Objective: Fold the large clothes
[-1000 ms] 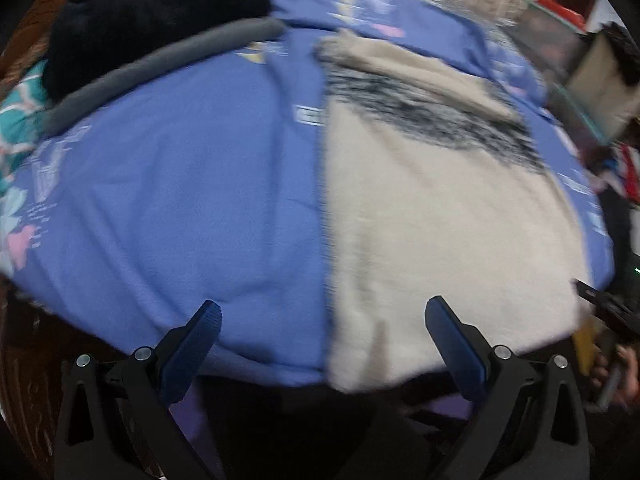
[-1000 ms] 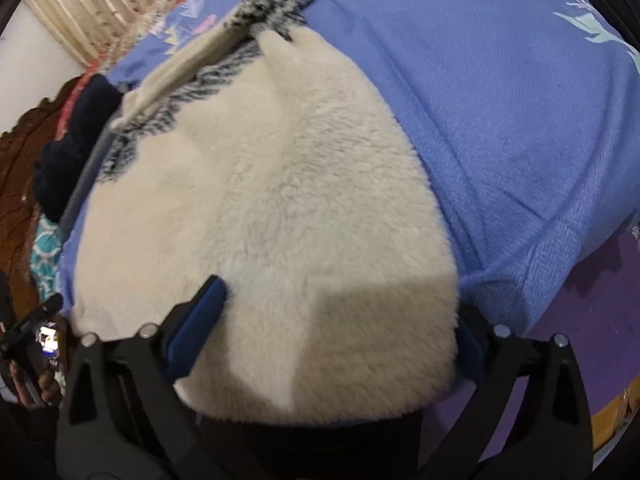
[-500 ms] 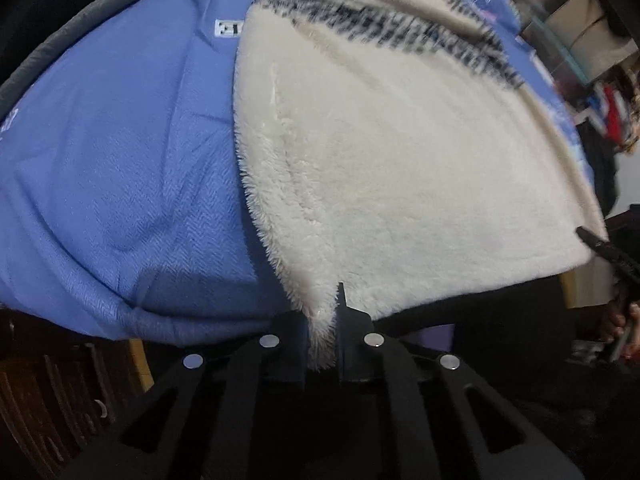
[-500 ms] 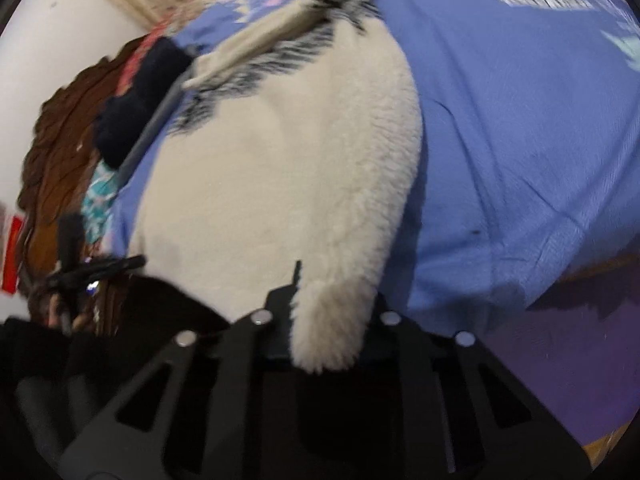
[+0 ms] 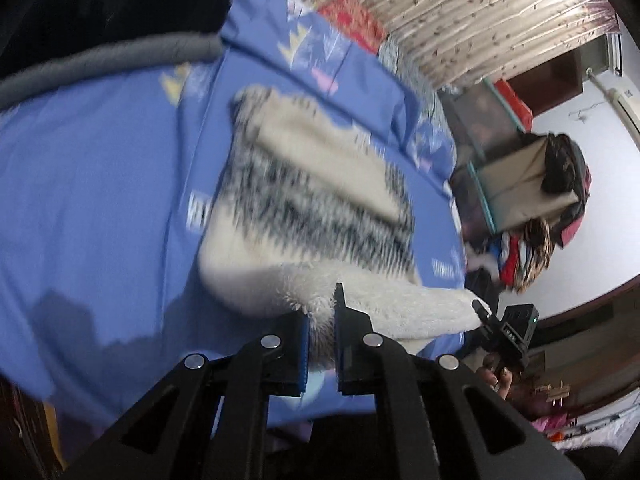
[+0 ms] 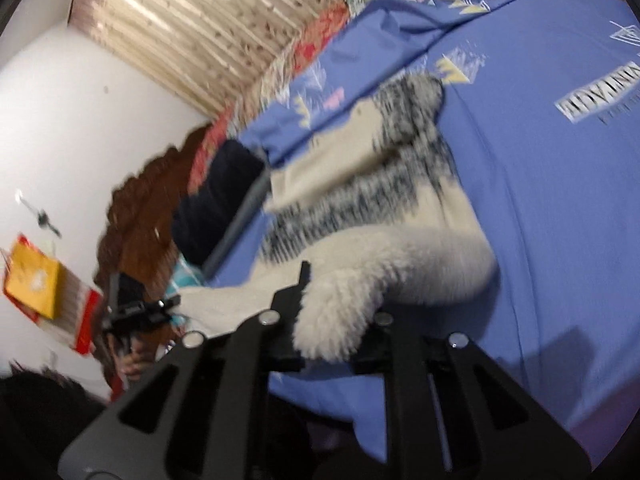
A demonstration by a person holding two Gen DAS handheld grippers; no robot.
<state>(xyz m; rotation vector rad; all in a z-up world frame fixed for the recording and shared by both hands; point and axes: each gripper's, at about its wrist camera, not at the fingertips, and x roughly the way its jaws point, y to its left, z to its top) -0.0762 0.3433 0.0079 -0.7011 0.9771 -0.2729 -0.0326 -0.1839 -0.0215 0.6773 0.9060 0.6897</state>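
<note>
A cream fleece garment (image 5: pixel 320 208) with a black-and-white patterned band lies on a blue bedsheet (image 5: pixel 100 184). My left gripper (image 5: pixel 320 320) is shut on its near hem at one corner and holds it lifted off the bed. My right gripper (image 6: pixel 336 312) is shut on the other hem corner of the garment (image 6: pixel 384 216). The lifted hem hangs between both grippers, over the lower half of the garment. The right gripper also shows at the right in the left wrist view (image 5: pixel 504 332), and the left gripper at the left in the right wrist view (image 6: pixel 136 304).
A black and grey garment (image 5: pixel 104 32) lies at the bed's far left. A brown carved headboard (image 6: pixel 148 216) stands behind it. Striped curtains (image 5: pixel 480 16) hang at the back. A box with piled clothes (image 5: pixel 532 188) stands right of the bed.
Both grippers have closed on the near hem corners of the fleece garment and have lifted and carried the hem forward over the bed toward the patterned band.
</note>
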